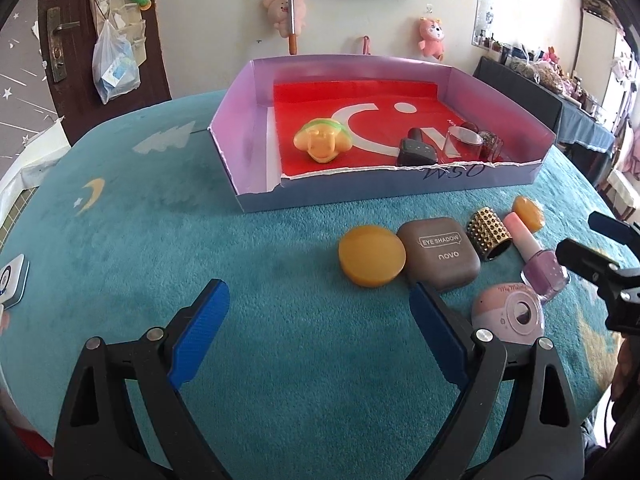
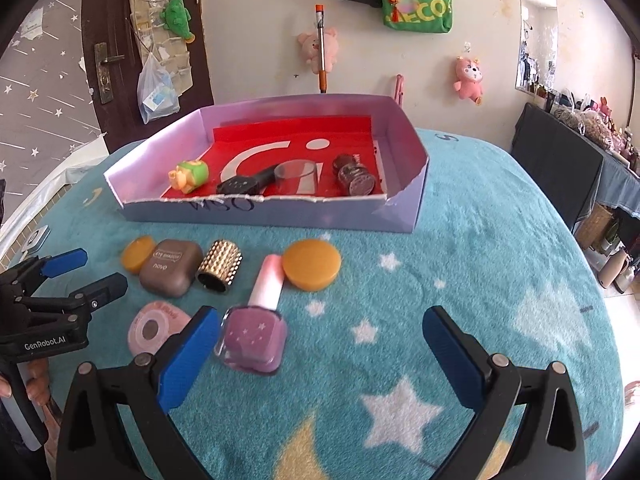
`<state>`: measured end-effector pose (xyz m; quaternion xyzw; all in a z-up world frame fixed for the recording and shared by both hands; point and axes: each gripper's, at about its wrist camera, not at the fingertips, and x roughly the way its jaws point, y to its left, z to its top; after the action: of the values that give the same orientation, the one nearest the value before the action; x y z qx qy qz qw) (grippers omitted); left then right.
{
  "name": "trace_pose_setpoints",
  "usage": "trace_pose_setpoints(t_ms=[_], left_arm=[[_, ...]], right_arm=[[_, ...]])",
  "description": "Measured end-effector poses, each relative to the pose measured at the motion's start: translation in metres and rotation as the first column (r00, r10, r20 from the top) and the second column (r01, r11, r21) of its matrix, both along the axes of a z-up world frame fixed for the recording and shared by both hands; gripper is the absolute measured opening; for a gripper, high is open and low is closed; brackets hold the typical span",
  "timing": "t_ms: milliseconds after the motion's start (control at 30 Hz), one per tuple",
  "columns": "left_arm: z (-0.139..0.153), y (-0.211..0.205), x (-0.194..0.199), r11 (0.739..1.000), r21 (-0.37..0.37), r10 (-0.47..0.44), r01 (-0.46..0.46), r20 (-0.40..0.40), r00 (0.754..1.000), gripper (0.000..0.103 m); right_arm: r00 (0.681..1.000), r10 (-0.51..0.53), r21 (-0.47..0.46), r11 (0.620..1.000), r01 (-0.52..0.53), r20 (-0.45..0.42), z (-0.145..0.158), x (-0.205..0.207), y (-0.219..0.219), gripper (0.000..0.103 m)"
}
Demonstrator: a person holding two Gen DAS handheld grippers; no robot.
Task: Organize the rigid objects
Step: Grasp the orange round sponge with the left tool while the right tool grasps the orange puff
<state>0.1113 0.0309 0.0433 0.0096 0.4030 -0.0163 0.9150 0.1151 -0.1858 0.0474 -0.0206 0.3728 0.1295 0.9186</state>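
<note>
The cardboard tray served as the collecting bin, which is probably why a toy figure, a dark case, a clear cup and a dark jar already lay inside it. In front of the tray, the left gripper hung with jaws spread and empty; beside it waited the eye shadow compact, studded cylinder, nail polish bottle and amber disc. The right gripper gaped open near the bottle, likely its next pick.

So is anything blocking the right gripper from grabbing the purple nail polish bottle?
Nothing visible: the right gripper is open, with the nail polish bottle lying just by its left finger on the blanket.
</note>
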Motion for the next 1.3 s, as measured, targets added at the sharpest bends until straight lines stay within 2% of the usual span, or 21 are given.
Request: trace_pose_setpoints(t_ms=[133,433,567,833,933,967,1100,1267,1300], left_arm=[[0.000,-0.001,0.008,1.000,0.005,-0.012,0.012,-0.015,1.000,0.092],[0.000,-0.001,0.024,0.999,0.025,-0.025,0.026,-0.040,0.999,0.092],[0.000,-0.001,0.028,0.999,0.031,-0.028,0.030,-0.047,0.999,0.092],[-0.001,0.000,0.035,0.999,0.024,-0.024,0.025,-0.049,0.998,0.092],[-0.002,0.001,0.036,1.000,0.006,-0.021,0.022,-0.052,0.998,0.091],[-0.003,0.002,0.036,1.000,0.000,-0.020,0.020,-0.051,0.998,0.091],[-0.006,0.004,0.036,0.997,-0.062,-0.040,0.036,-0.068,0.997,0.076],[-0.006,0.000,0.036,0.996,-0.069,-0.063,0.058,-0.060,0.996,0.064],[-0.005,-0.001,0.036,0.995,-0.075,-0.072,0.067,-0.057,0.996,0.058]], right_arm=[[1.000,-0.014,-0.011,1.000,0.014,-0.006,0.004,0.012,-0.006,0.103],[0.997,-0.001,-0.048,0.999,-0.002,-0.082,-0.006,0.039,-0.011,0.103],[0.997,-0.006,-0.105,0.994,-0.003,-0.082,-0.008,0.045,-0.011,0.103],[0.993,0.024,-0.097,0.995,-0.035,-0.117,-0.014,0.058,-0.007,0.103],[0.992,0.042,-0.099,0.994,-0.054,-0.121,-0.015,0.062,-0.002,0.100],[0.991,0.049,-0.094,0.994,-0.061,-0.121,-0.015,0.062,-0.001,0.096],[0.989,0.073,-0.069,0.994,-0.082,-0.131,-0.017,0.064,0.003,0.082],[0.988,0.096,-0.058,0.993,-0.103,-0.118,-0.016,0.063,0.008,0.072],[0.988,0.103,-0.050,0.993,-0.110,-0.119,-0.016,0.063,0.008,0.069]])
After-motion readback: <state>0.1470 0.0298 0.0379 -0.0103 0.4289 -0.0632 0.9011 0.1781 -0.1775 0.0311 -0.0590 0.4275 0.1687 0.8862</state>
